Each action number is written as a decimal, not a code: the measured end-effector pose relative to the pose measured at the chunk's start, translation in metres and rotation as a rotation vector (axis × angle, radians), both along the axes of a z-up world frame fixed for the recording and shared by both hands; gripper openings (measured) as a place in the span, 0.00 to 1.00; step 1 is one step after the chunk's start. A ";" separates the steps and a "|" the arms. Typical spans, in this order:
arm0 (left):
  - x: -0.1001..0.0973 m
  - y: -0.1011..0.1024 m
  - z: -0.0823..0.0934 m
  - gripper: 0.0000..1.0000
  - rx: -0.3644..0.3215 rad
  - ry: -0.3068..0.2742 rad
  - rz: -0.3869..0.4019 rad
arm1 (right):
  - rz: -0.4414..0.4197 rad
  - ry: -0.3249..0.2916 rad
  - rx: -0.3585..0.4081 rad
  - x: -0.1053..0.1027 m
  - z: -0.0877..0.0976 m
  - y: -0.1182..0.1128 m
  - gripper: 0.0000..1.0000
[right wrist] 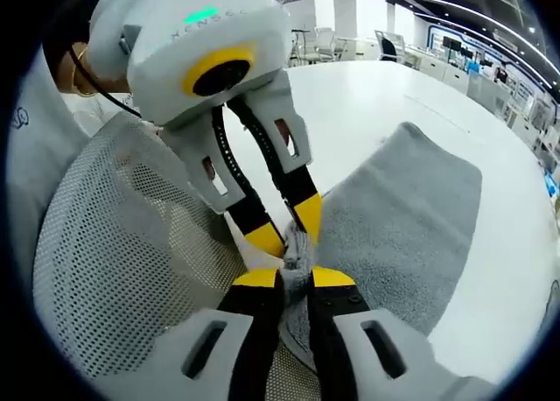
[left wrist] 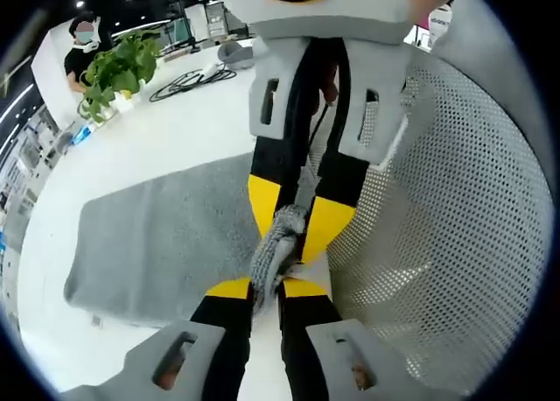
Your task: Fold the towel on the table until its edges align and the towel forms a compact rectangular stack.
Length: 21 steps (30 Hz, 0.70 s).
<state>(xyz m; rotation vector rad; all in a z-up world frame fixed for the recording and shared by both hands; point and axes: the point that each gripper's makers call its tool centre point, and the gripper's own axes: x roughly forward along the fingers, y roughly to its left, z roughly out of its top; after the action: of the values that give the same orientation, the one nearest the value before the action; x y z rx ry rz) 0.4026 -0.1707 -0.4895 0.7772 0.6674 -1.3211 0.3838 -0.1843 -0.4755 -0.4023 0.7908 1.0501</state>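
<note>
A grey towel [left wrist: 157, 235] lies spread on the white table [left wrist: 175, 130], with one edge lifted and bunched into a ridge. In the left gripper view my left gripper [left wrist: 267, 287] is shut on that bunch. My right gripper [left wrist: 297, 213] comes down from the top, facing it, and is shut on the same bunch just beyond. In the right gripper view my right gripper [right wrist: 296, 278] pinches the fold at the near edge of the towel [right wrist: 402, 217]. My left gripper [right wrist: 287, 228] grips it from the upper left, and the yellow tips of the two nearly touch.
A white perforated chair back [left wrist: 437, 226] stands close beside the grippers, also seen as the mesh chair [right wrist: 114, 252]. At the table's far end are a potted plant [left wrist: 118, 73], black cables [left wrist: 188, 81] and a person [left wrist: 83, 42]. Bare table [right wrist: 367, 103] extends beyond the towel.
</note>
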 end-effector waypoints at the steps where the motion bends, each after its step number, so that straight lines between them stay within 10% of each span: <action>1: 0.000 0.000 0.000 0.10 -0.003 0.004 0.006 | -0.004 -0.002 -0.001 0.000 0.001 -0.003 0.10; 21: 0.028 0.005 0.027 0.07 -0.347 0.274 0.462 | -0.030 -0.080 -0.134 -0.006 -0.005 -0.055 0.26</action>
<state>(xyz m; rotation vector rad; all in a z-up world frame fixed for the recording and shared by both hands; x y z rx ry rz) 0.4306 -0.1658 -0.4630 0.1442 0.7537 -1.0798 0.3780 -0.2393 -0.4801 -0.5417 0.7955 0.9498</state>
